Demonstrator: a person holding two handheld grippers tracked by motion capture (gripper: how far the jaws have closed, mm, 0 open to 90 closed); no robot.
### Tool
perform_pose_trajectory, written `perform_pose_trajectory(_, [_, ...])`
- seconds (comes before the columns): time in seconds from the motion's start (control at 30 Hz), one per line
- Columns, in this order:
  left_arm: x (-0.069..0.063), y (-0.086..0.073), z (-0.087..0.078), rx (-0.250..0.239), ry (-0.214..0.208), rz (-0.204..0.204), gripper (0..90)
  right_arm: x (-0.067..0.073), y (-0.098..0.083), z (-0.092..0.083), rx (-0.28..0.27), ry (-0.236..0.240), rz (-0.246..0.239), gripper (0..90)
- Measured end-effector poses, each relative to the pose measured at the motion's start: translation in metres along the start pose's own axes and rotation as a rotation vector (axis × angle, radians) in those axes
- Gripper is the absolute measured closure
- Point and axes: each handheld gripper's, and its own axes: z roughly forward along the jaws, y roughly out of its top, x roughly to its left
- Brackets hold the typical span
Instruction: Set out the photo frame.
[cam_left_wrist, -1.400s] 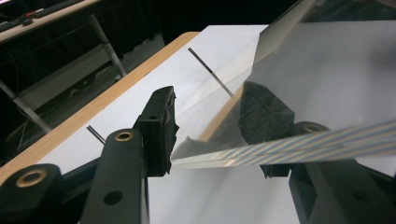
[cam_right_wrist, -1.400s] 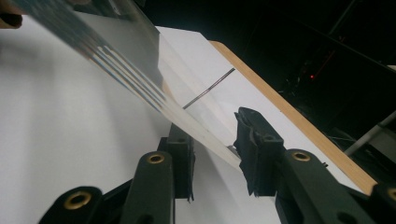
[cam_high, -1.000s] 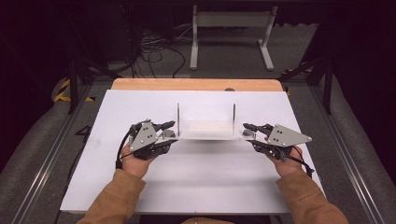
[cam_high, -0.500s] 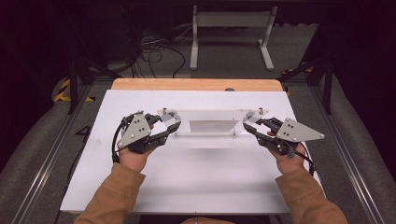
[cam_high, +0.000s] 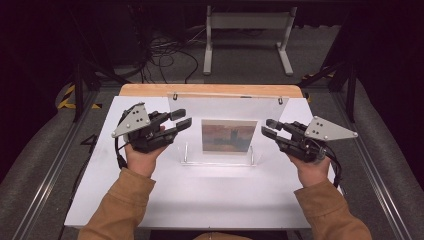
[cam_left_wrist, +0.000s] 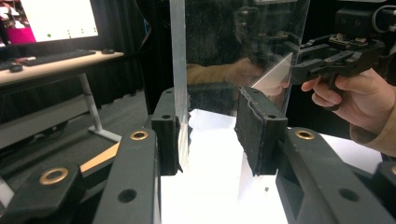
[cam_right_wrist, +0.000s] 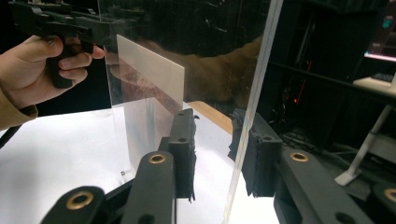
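Clear acrylic is the story. At the left, the left gripper (cam_high: 181, 120) is at the left edge of the see-through panel (cam_high: 225, 107). Its jaws have just been closing, and the edge sits between them, against one pad and with a gap to the other. The panel stands upright over the white table (cam_high: 200, 200), with a coloured picture (cam_high: 229, 136) at its middle. At the right, the right gripper (cam_high: 267, 128) has its jaws spread around the right edge.

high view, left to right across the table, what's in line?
Left tongs → clear acrylic frame with picture card at its middle → right tongs.
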Motion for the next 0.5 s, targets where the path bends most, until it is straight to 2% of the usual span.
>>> perform_pose_trajectory(0.1, [0.008,0.000,0.006,0.008,-0.012,-0.035,62.3,-0.005,0.001,0.002,0.012,0.001,0.050,67.7])
perform_pose_trajectory(0.23, [0.017,-0.001,0.013,0.012,-0.023,-0.081,62.0,-0.011,0.004,0.005,0.014,-0.012,0.072,67.7])
perform_pose_trajectory(0.47, [0.025,-0.004,0.022,0.044,-0.008,-0.095,61.9,-0.025,0.000,0.014,0.030,-0.019,0.105,66.3])
perform_pose_trajectory(0.5, [0.025,-0.005,0.024,0.034,-0.007,-0.099,61.9,-0.026,-0.001,0.015,0.036,-0.021,0.107,66.1])
